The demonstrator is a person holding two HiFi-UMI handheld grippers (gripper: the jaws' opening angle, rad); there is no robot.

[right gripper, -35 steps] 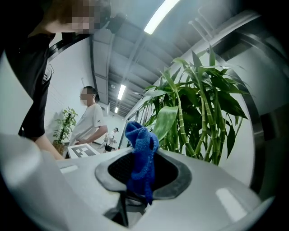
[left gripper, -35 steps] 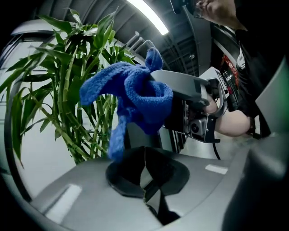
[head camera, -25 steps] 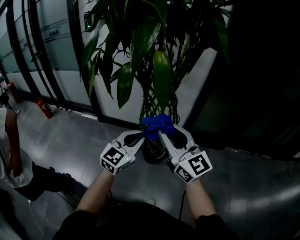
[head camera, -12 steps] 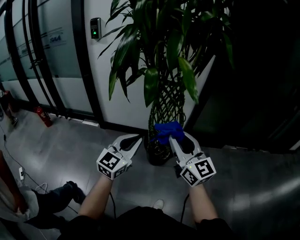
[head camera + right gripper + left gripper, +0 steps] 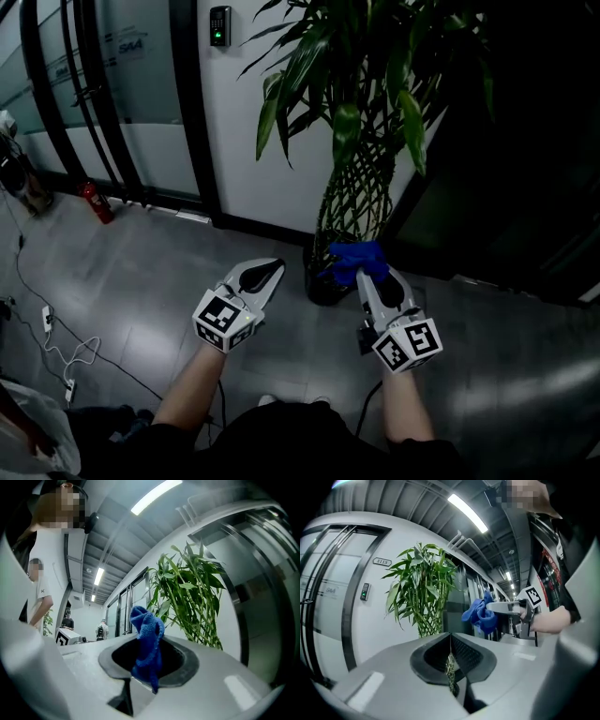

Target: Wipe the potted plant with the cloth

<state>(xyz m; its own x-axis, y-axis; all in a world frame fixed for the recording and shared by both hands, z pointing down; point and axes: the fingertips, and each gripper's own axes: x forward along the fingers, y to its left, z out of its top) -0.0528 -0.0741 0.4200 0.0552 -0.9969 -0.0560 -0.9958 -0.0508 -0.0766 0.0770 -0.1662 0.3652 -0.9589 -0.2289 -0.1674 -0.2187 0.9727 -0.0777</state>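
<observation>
The potted plant point(image 5: 361, 103) has long green leaves on braided stems and stands in a dark pot point(image 5: 322, 281) against the white wall. My right gripper point(image 5: 371, 266) is shut on a blue cloth point(image 5: 354, 258), held low beside the pot and below the leaves. The cloth point(image 5: 147, 641) hangs out of the right gripper point(image 5: 150, 656), with the plant point(image 5: 192, 597) behind it. To the left of the pot, my left gripper point(image 5: 270, 269) is shut and holds nothing. In the left gripper view that gripper point(image 5: 451, 639) points toward the plant point(image 5: 422, 592) and the cloth point(image 5: 480, 616).
The floor is grey tile. A red fire extinguisher point(image 5: 94, 202) stands by the glass wall at left. A white cable point(image 5: 56, 347) trails over the floor at lower left. A dark door panel point(image 5: 497, 187) is to the plant's right. People stand far off point(image 5: 101, 630).
My left gripper has drawn away leftward from the cloth, which now hangs from the right gripper alone. My view has shifted, and the seated person at left has gone out of sight.
</observation>
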